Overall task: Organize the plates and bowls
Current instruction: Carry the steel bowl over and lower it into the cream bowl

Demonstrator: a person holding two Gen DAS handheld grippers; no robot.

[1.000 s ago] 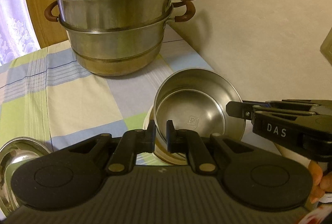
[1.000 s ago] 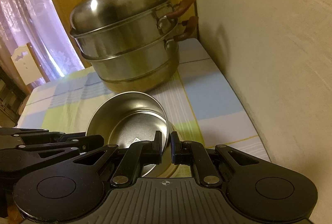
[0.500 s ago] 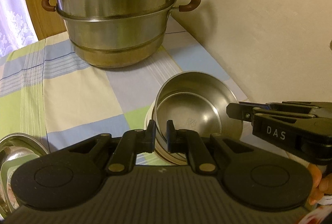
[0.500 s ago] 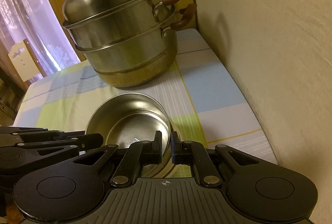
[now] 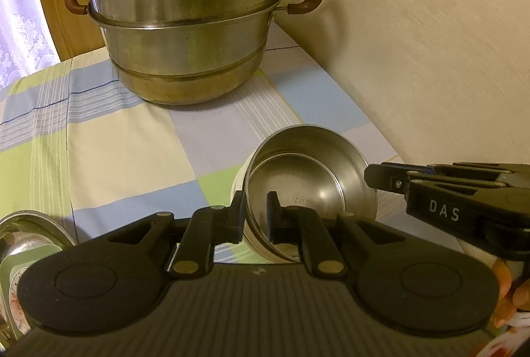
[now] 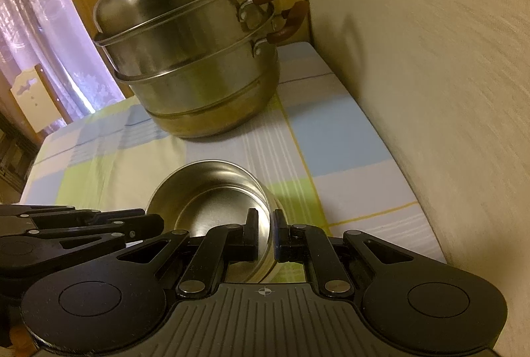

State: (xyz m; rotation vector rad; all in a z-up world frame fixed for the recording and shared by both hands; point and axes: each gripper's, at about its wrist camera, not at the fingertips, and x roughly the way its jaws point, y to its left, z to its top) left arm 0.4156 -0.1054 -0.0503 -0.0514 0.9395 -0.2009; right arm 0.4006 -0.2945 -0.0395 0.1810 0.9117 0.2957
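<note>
On my left wrist camera the left gripper (image 5: 255,214) is pinched on the near-left rim of the steel bowl (image 5: 314,181), one finger outside the wall and one inside; its jaws have only a sliver of gap, filled by the rim. The bowl sits tilted, nested in a pale, cream-coloured dish (image 5: 237,188) whose edge peeks out at its left, on the checked tablecloth (image 5: 126,141) near the wall. This view alone shows a second shiny bowl (image 5: 29,234) at the lower left corner, and the right gripper (image 5: 384,179) coming in from the right with fingertips of a hand (image 5: 506,297) behind it. My right wrist camera gives the other side: the right gripper (image 6: 265,231) is clamped on the bowl's (image 6: 212,191) near-right rim, jaws nearly closed on it, the left tool (image 6: 145,221) entering from the left. Only here do I see the lid handle atop the big stacked steamer pot (image 6: 198,65), plus a pale chair (image 6: 29,98) by the curtain.
</note>
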